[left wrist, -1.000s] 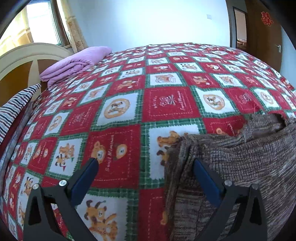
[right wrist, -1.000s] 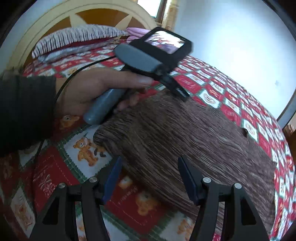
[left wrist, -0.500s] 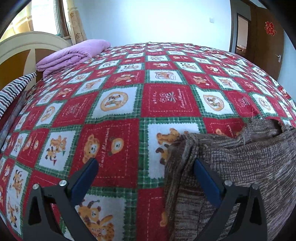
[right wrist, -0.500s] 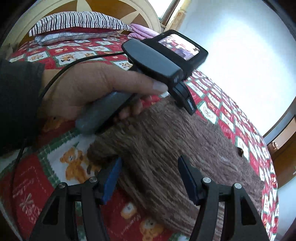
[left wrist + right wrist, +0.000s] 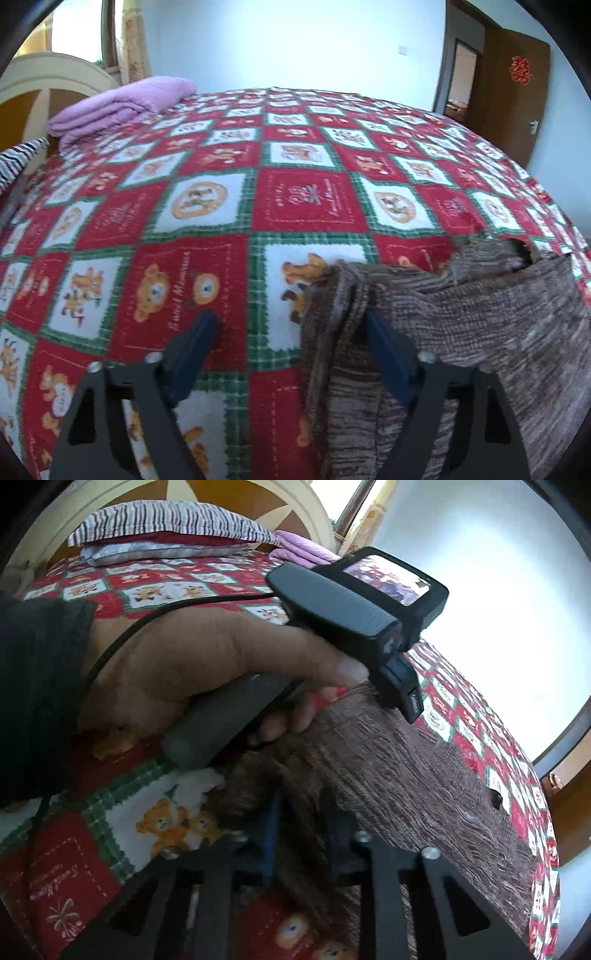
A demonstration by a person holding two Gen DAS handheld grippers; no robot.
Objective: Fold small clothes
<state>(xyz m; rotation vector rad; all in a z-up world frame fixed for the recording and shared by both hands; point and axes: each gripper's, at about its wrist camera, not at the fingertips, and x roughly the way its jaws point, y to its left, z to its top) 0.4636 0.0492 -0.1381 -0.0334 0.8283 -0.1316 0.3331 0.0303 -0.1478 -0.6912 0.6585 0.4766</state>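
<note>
A brown knitted garment (image 5: 480, 325) lies flat on the red, white and green bear-print bedspread (image 5: 207, 221). In the left wrist view my left gripper (image 5: 291, 328) is open, low over the bed, straddling the garment's left edge; its right finger rests on the cloth. In the right wrist view my right gripper (image 5: 299, 819) has closed on the near corner of the garment (image 5: 406, 775), with a fold of cloth pinched between the jaws. The left hand and its gripper body (image 5: 332, 605) show just beyond.
A folded purple blanket (image 5: 122, 103) lies at the far left of the bed. A striped pillow (image 5: 166, 520) leans on the wooden headboard (image 5: 236, 494). A brown door (image 5: 509, 92) stands at the far right. A black cable (image 5: 110, 646) runs over the left wrist.
My right gripper has moved forward onto the garment's corner and closed on it. My left gripper has stayed open at the garment's left edge, its view turning slightly.
</note>
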